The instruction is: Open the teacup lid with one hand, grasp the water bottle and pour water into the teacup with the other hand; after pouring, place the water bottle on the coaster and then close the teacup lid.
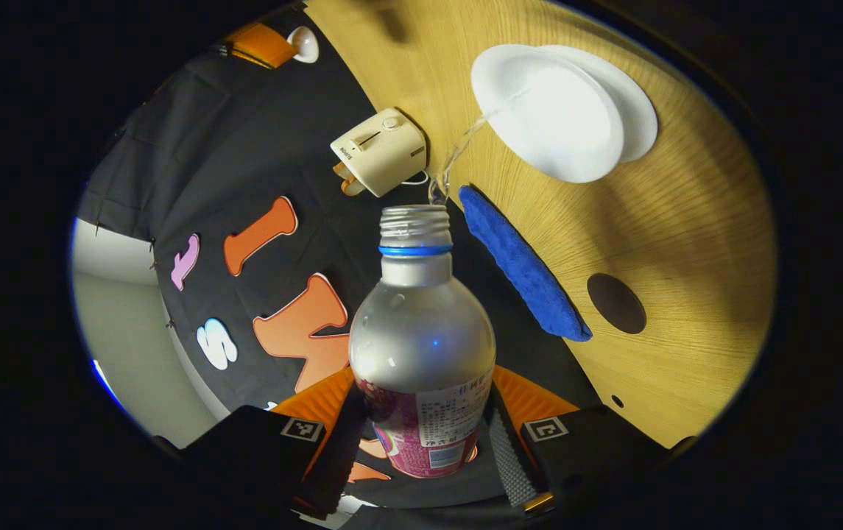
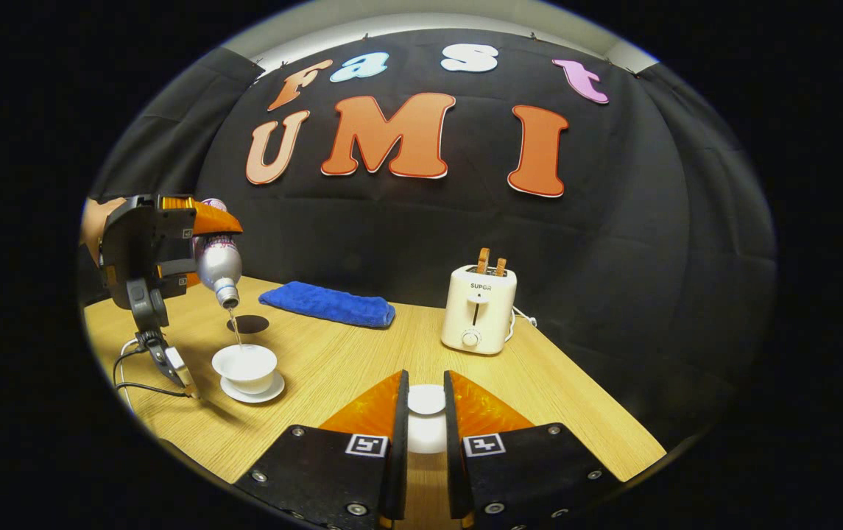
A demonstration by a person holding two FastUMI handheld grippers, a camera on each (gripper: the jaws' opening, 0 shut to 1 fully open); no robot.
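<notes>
the water bottle (image 1: pixel 421 346) is clamped between the jaws of the left gripper (image 1: pixel 421 449), both fingers being pressed against its labelled lower body. it is tilted with its uncapped mouth pointing away from the jaws, and a thin stream of water (image 1: pixel 458 154) is seen running from the mouth into the teacup (image 1: pixel 550 110), which stands on its saucer (image 1: pixel 642 118) on the bench (image 1: pixel 686 243) ahead of the jaws. in the right gripper view the same pour is seen from the side: the bottle is held above the teacup (image 2: pixel 245 366) by the left gripper (image 2: pixel 171 235), with a hand (image 2: pixel 93 221) partly visible behind it.

the teacup lid (image 2: pixel 426 400) is seen between the jaws of the right gripper (image 2: pixel 425 412), which are drawn narrow around it; whether both fingers press on it cannot be told for certain.

the dark round coaster (image 2: pixel 252 323) lies on the bench just beyond the teacup, and is seen to the right of the bottle in the left gripper view. a folded blue cloth (image 2: pixel 327 304) lies beside the coaster near the wall, and a toaster (image 2: pixel 478 309) with two slices in it stands ahead of the right jaws, slightly to their right.
</notes>
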